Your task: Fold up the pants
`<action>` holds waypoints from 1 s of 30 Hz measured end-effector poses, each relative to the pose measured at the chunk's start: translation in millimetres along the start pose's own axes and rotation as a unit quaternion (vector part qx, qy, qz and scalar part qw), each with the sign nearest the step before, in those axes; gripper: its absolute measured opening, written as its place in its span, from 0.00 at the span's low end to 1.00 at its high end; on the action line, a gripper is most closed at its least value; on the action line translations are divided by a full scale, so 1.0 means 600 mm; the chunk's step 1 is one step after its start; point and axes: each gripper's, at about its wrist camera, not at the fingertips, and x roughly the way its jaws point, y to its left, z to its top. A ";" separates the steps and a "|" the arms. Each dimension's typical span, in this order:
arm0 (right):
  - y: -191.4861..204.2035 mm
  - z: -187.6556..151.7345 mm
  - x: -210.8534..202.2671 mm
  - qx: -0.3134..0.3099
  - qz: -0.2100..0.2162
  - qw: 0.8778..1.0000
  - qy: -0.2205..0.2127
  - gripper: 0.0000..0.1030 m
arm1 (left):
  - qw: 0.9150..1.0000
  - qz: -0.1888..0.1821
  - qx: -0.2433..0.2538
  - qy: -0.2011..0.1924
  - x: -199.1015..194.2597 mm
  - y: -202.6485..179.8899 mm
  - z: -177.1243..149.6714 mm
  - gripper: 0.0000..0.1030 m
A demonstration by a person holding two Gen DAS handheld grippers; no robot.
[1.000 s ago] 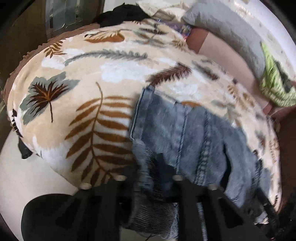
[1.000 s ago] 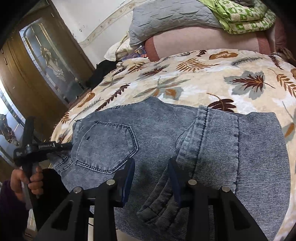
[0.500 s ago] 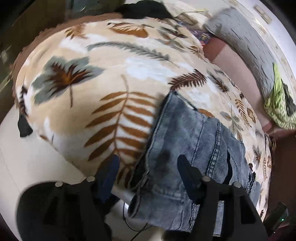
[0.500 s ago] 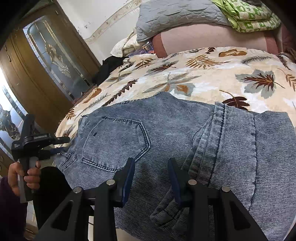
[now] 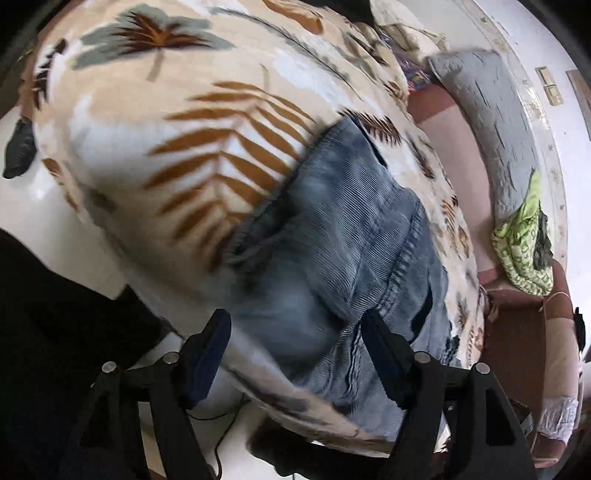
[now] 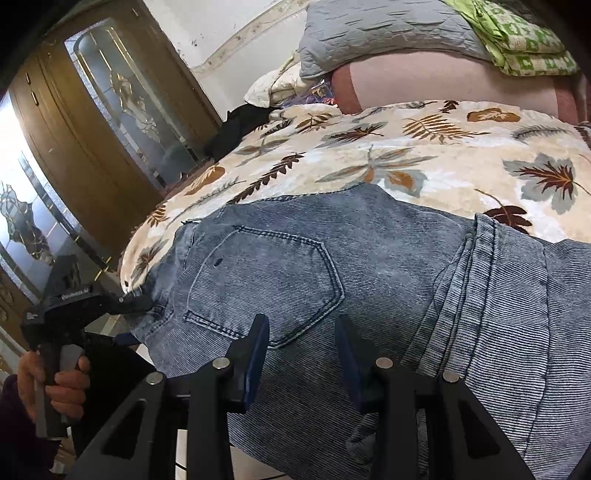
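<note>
A: Background? 
B: Leaf-print blanket (image 6: 424, 147) over the bed, grey quilted pillow (image 6: 384, 33) at the head, green patterned cloth (image 6: 517, 40) on it. 
A: Left side? 
B: Wooden door with glass panel (image 6: 129, 110), black garment (image 6: 236, 129) by it.

Faded blue-grey ribbed denim pants (image 6: 369, 280) lie on a cream blanket (image 6: 424, 158) printed with brown, rust and grey-green leaves, beside a grey quilted pillow (image 6: 384, 33), a lime-green patterned cloth (image 6: 517, 40) and brown wooden doors (image 6: 92, 122).

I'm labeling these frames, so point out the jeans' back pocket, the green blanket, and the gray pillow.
back pocket (image 6: 266, 284), right wrist view, middle of its panel
green blanket (image 6: 517, 40), right wrist view, patterned top
gray pillow (image 5: 495, 122), left wrist view, quilted face
</note>
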 end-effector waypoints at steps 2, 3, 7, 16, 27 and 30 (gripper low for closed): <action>-0.006 0.000 -0.002 0.007 -0.002 1.000 -0.002 0.38 | 1.000 0.021 0.009 0.005 0.021 -0.016 0.009 0.73; -0.009 0.000 -0.003 0.009 -0.004 1.000 -0.003 0.38 | 1.000 0.022 0.011 0.003 0.026 -0.022 0.011 0.73; -0.018 0.002 -0.006 0.017 -0.008 1.000 -0.007 0.38 | 0.998 0.017 0.041 -0.035 0.021 -0.044 0.028 0.72; -0.005 0.000 -0.010 0.000 0.007 1.000 -0.011 0.38 | 0.994 0.046 0.087 -0.047 0.048 -0.065 0.051 0.29; 0.033 0.033 0.057 0.007 0.010 1.000 0.015 0.32 | 0.981 0.026 0.163 -0.098 -0.015 -0.137 0.030 0.15; 0.043 0.020 0.096 -0.012 -0.020 0.999 0.042 0.33 | 0.974 0.026 0.194 -0.112 -0.030 -0.161 0.015 0.15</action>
